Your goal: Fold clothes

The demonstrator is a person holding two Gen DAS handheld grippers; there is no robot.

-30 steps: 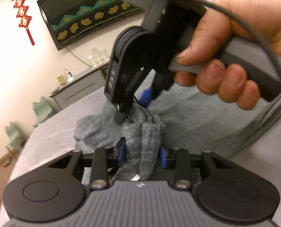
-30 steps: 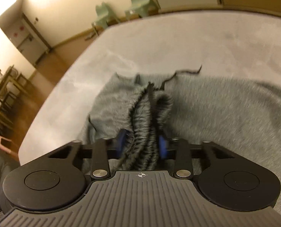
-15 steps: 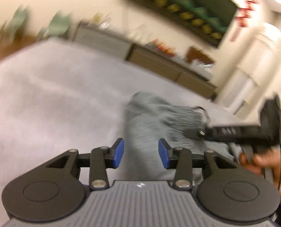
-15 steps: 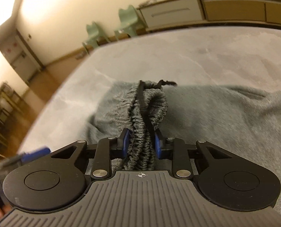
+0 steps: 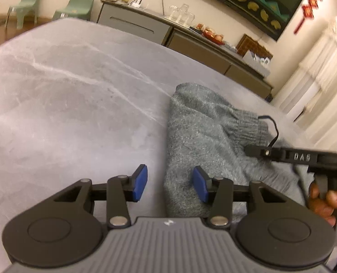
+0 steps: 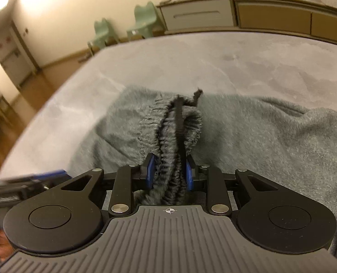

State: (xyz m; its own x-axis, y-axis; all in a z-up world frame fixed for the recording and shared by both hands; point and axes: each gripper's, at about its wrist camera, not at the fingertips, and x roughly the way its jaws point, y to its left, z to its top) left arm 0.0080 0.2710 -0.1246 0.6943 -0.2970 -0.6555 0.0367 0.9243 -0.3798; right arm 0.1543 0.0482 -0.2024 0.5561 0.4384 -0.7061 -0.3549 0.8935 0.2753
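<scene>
Grey knit trousers point(image 5: 202, 132) lie on a grey bed surface point(image 5: 66, 95). Their gathered elastic waistband point(image 6: 175, 132) with a black drawstring point(image 6: 179, 118) is bunched between the pads of my right gripper point(image 6: 169, 175), which is shut on it. In the left wrist view the right gripper point(image 5: 248, 151) reaches in from the right onto the waistband. My left gripper point(image 5: 169, 185) is open and empty, hovering over the trousers' left edge. In the right wrist view the left gripper's blurred blue fingertip point(image 6: 54, 174) shows at the lower left.
A long sideboard point(image 5: 191, 43) with glasses and fruit runs along the far wall. Two green chairs point(image 5: 75, 4) stand beside it. A wooden floor point(image 6: 20, 107) drops off beyond the bed's left edge. White curtains point(image 5: 320, 72) hang at the right.
My left gripper let go of the bunched cloth, opened, and swung away to the trousers' left edge. My right gripper kept hold of the waistband and pulled it slightly back.
</scene>
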